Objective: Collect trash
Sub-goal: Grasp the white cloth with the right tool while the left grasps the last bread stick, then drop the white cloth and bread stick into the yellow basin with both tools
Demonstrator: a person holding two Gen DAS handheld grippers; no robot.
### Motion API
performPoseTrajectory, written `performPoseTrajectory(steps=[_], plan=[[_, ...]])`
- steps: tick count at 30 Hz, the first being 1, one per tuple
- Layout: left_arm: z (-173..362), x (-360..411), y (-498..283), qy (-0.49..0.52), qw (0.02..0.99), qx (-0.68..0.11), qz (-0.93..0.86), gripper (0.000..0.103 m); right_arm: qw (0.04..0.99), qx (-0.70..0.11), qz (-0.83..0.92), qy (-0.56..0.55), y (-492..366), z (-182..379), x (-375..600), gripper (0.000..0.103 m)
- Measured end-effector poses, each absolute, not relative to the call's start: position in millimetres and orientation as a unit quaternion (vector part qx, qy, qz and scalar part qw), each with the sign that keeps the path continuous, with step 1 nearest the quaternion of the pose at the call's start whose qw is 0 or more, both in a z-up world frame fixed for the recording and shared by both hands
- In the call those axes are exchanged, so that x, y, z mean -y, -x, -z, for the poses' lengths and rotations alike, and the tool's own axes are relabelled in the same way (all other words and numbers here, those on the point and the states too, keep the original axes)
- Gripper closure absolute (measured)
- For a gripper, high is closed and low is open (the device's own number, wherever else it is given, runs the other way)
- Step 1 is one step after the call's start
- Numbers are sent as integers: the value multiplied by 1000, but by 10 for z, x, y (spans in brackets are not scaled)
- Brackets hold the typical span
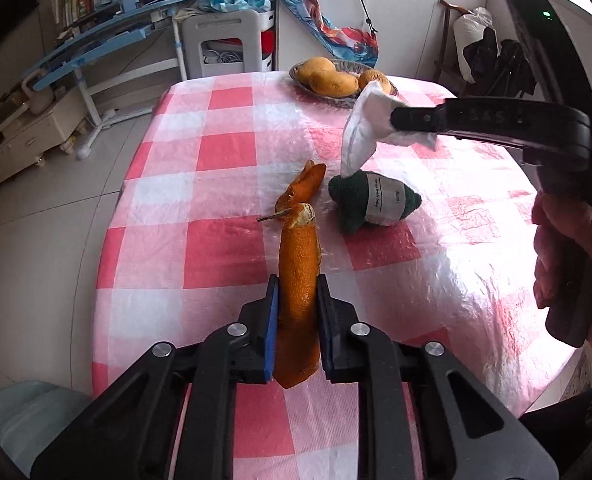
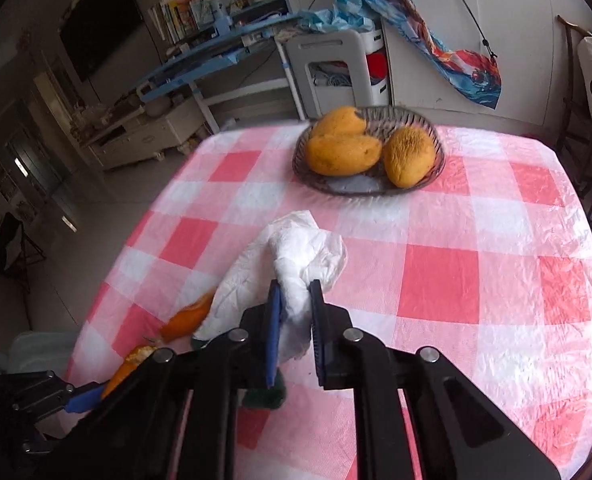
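Note:
A long curl of orange peel stands between the blue pads of my left gripper, which is shut on it. Just beyond it, a second piece of orange peel lies on the pink checked tablecloth. My right gripper is shut on a crumpled white tissue and holds it lifted off the cloth. In the left wrist view the tissue hangs over a dark green bundle with a white label. A hand grips the right tool's handle.
A glass bowl with mangoes sits at the far side of the table. A pale container stands on the floor by the table's near left edge. A desk, a white stool and cupboards line the back wall.

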State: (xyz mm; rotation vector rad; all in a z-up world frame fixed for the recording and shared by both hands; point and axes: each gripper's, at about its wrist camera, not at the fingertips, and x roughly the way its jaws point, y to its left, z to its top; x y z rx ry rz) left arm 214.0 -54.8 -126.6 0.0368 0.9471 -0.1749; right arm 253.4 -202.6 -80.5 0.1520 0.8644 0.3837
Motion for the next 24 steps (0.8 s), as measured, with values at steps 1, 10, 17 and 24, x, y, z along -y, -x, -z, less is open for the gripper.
performPoseTrajectory(steps=[1, 10, 17, 24], plan=[[1233, 521, -2112, -12, 889, -451, 83, 87, 890, -404, -191, -87, -2498, 706, 2047, 88], [1054, 163, -1737, 55, 899, -427, 78, 87, 886, -358, -259, -139, -1587, 236, 2156, 88], [1049, 71, -1356, 62, 900, -425, 81, 87, 848, -416, -312, -102, -709, 546, 1857, 88], [1036, 74, -1066, 63, 900, -423, 84, 87, 798, -491, -348, 2, -93, 917, 1492, 86]])
